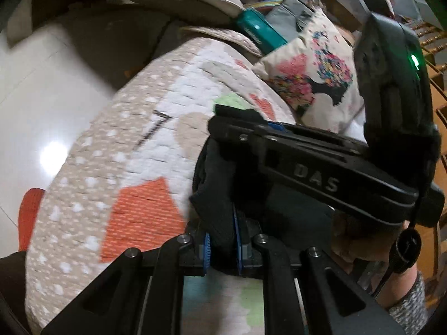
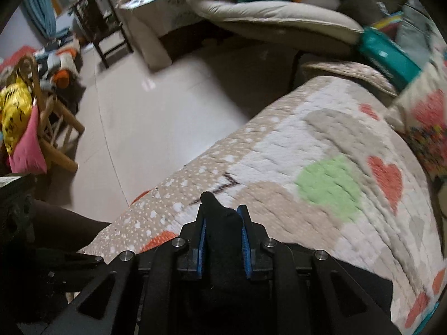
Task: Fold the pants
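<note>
Left wrist view: dark black fabric pants [image 1: 220,195] are pinched in the left gripper [image 1: 222,247] above the heart-patterned quilted bed cover [image 1: 139,167]; the right gripper [image 2: 223,240] is likewise clamped on cloth. Folding seems barely begun.

There are two black hand-held grippers, the left hand-held gripper [image 1: 222,247] and the right hand-held gripper [image 2: 225,247]. There is one pair of black fabric pants [image 1: 220,195], one quilted patterned bedspread [image 2: 321,145], one printed cream cushion [image 1: 315,72] and one wooden chair [image 2: 53,128].
</note>
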`<state>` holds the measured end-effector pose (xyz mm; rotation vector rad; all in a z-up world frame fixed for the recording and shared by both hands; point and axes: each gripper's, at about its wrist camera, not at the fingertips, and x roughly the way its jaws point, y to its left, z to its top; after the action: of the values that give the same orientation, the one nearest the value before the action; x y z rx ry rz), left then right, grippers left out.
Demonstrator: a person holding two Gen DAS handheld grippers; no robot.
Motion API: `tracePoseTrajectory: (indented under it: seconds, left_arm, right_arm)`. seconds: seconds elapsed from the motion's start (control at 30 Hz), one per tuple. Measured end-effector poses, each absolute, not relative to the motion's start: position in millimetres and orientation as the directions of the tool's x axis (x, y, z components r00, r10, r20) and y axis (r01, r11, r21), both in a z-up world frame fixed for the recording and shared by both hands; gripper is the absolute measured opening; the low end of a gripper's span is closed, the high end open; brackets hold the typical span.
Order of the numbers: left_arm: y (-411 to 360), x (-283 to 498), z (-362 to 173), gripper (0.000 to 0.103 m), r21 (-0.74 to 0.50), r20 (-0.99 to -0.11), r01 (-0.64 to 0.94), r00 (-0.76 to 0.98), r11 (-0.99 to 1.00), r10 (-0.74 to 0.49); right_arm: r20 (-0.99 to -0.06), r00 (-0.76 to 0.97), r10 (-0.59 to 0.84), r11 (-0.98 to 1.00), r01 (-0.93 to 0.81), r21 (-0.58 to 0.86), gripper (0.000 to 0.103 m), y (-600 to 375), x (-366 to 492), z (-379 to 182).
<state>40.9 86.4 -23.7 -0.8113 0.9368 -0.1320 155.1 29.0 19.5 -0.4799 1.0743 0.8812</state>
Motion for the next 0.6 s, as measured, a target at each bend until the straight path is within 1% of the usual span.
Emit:
tracePoseTrajectory:
  seconds: [0.1, 0.2, 0.33, 0.4, 0.43, 0.47, 0.5, 0.53, 0.57, 0.6]
  left_arm:
    - [57.1, 56.5, -17.1, 0.013, -0.684, -0.657, -0.198, 0.583, 0.702, -0.477]
    - [14.9, 70.6, -9.3, 0.013, -0.66, -0.663, -0.124, 0.561, 0.741, -0.496]
    - [-45.1, 83.3, -13.9, 0.013, -0.633, -0.684, -0.044, 0.499, 0.773, -0.532]
    - [-67.9, 83.2, -18.1, 0.016, -0.622, -0.703, -0.01, 0.448, 0.783, -0.552]
    - [-75.8, 78.8, -18.3, 0.016, -0.624, -0.704, 0.012, 0.425, 0.781, -0.569]
    - [-79.4, 75.1, -17.7, 0.018, -0.628, -0.702, 0.027, 0.411, 0.778, -0.581]
    - [-82.3, 69.5, -16.1, 0.02, -0.64, -0.694, 0.052, 0.389, 0.766, -0.606]
    - [-82.7, 65.3, -14.6, 0.022, -0.65, -0.685, 0.069, 0.378, 0.756, -0.623]
    - [-80.9, 59.4, -11.9, 0.025, -0.661, -0.674, 0.085, 0.37, 0.745, -0.64]
    - [-74.3, 54.3, -10.0, 0.028, -0.667, -0.667, 0.09, 0.369, 0.739, -0.647]
  right_arm:
    - [-0.888, 0.229, 0.399, 0.63, -0.772, 0.084, 0.022, -10.1, 162.0, 30.7]
    - [-0.878, 0.26, 0.402, 0.69, -0.716, 0.104, 0.022, -60.3, 169.3, 35.8]
    - [-0.878, 0.284, 0.386, 0.766, -0.629, 0.132, 0.022, -136.4, 177.3, 27.1]
    - [-0.885, 0.296, 0.358, 0.801, -0.585, 0.129, 0.022, -171.2, 179.5, 17.0]
    - [-0.89, 0.299, 0.343, 0.817, -0.563, 0.126, 0.026, -186.6, 179.8, 11.0]
    - [-0.894, 0.305, 0.328, 0.834, -0.538, 0.123, 0.037, -203.7, 180.6, 6.1]
    - [-0.896, 0.325, 0.304, 0.857, -0.503, 0.109, 0.044, -222.6, 182.1, 2.9]
    - [-0.898, 0.344, 0.274, 0.878, -0.471, 0.087, 0.056, -238.5, 185.8, 1.4]
    - [-0.903, 0.364, 0.228, 0.9, -0.433, 0.052, 0.058, -251.6, 189.4, 0.6]
    - [-0.909, 0.388, 0.149, 0.923, -0.385, -0.013, 0.058, -264.4, 195.6, 0.9]
